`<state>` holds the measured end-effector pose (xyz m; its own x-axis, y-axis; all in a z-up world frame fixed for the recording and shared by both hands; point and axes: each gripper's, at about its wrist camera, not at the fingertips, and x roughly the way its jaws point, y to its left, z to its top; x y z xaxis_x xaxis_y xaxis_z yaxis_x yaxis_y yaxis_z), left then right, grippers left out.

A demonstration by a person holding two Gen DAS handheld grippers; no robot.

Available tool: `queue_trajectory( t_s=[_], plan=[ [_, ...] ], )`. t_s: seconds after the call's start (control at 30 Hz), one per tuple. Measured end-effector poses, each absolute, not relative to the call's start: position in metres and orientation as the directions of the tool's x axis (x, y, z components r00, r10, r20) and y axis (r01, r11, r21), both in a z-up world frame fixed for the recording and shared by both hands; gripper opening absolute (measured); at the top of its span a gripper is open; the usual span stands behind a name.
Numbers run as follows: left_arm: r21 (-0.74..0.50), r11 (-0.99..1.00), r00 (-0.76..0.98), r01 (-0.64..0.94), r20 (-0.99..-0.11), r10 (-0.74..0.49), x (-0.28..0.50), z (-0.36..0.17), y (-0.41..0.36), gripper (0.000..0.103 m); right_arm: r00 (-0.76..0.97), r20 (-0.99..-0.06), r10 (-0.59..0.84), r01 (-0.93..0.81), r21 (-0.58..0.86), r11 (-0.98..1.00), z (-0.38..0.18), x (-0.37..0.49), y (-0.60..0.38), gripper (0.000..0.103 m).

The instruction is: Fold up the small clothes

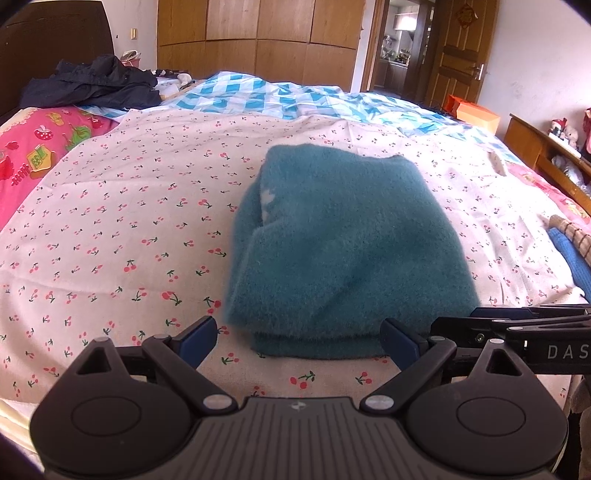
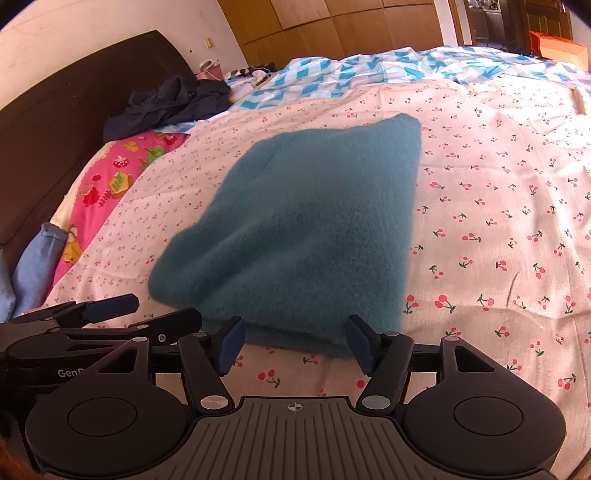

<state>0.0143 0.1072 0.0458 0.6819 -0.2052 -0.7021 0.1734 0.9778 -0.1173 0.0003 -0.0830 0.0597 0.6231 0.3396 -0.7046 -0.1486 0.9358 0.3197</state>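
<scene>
Left wrist: folded teal sweater (image 1: 343, 243) just ahead of spread, empty left gripper (image 1: 299, 341)

We see a cherry-print sheet (image 1: 147, 206) spread over the bed, with a pink cartoon-print cover (image 1: 33, 155) at its left edge. A dark jacket (image 1: 92, 83) lies crumpled near the dark headboard (image 2: 74, 110). Beyond it are a blue checked quilt (image 1: 258, 94), wooden wardrobes (image 1: 258, 33), and an orange box (image 1: 476, 114) by the door (image 1: 461, 48).
</scene>
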Motion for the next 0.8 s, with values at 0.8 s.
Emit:
queue_trajectory(
  t_s=[0.8],
  plan=[
    [-0.151, 0.977, 0.678, 0.148, -0.704, -0.211, 0.0149, 0.0457, 0.1131, 0.100, 0.618, -0.705, 0.347, -0.140, 0.336, 0.931, 0.0560, -0.0016, -0.0819, 0.065]
  ],
)
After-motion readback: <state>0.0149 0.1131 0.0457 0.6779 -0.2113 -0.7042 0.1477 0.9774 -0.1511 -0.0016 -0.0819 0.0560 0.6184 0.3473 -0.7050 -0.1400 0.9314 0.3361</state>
